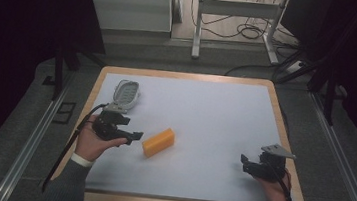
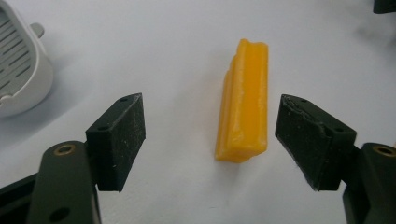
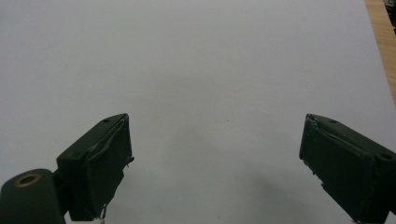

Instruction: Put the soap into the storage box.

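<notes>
An orange block lies flat on the white table surface, left of centre. My left gripper is held just left of it, open, its tips close to the block's near end. In the left gripper view the orange block lies a little ahead of the gripper, nearer the right jaw, with nothing between the pads. My right gripper rests near the table's front right, open over bare surface. In the right gripper view that gripper has wide-spread jaws with nothing held.
A white slotted dish sits at the table's back left, behind my left hand; its rim appears at the left of the left gripper view. The wooden table edge runs along the right. Cables and a desk frame stand beyond the table.
</notes>
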The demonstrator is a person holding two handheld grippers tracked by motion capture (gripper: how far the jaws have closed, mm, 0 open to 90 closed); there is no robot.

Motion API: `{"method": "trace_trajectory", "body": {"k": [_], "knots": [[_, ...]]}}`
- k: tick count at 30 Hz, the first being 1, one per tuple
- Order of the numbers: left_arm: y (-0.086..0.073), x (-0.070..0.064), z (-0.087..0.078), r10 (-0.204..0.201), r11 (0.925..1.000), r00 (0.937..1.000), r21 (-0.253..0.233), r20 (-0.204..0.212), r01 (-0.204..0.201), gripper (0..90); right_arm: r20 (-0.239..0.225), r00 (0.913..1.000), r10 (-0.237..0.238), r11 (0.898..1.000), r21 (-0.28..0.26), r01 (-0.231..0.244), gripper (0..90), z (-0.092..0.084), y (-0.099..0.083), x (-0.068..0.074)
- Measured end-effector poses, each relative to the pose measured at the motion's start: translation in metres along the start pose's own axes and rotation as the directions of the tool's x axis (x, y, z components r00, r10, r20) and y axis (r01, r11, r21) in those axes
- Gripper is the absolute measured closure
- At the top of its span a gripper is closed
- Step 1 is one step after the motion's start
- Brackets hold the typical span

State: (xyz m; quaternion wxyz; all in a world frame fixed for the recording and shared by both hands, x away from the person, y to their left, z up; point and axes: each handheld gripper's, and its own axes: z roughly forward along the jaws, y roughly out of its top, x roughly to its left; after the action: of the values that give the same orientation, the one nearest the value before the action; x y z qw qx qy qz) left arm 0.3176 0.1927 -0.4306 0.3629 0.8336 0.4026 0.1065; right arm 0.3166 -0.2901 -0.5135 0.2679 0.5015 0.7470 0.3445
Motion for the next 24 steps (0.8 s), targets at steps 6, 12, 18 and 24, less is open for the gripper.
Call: {"method": "trace_trajectory", "body": {"k": [6,12,18,24], "knots": [[0.008,-0.004,0.007,0.026,0.9995,0.9996,0.018,0.011,-0.026,24.9,0.001,1.0,-0.007,1.0,0.007,0.007,9.3,0.0,-0.001,0.001],[0.019,-0.012,0.019,0.054,0.9969,0.9982,0.055,0.027,-0.056,25.0,0.0,1.0,-0.003,1.0,0.009,0.003,9.3,0.0,-0.001,0.0],[0.027,-0.018,0.034,0.075,0.9922,0.9963,0.096,0.042,-0.079,25.3,0.012,0.9999,-0.011,1.0,0.01,0.011,9.3,0.001,-0.002,0.001],[0.029,-0.022,0.046,0.083,0.9885,0.9951,0.122,0.053,-0.089,25.7,0.033,0.9992,-0.021,1.0,0.004,0.02,9.3,0.001,-0.002,0.001]]}}
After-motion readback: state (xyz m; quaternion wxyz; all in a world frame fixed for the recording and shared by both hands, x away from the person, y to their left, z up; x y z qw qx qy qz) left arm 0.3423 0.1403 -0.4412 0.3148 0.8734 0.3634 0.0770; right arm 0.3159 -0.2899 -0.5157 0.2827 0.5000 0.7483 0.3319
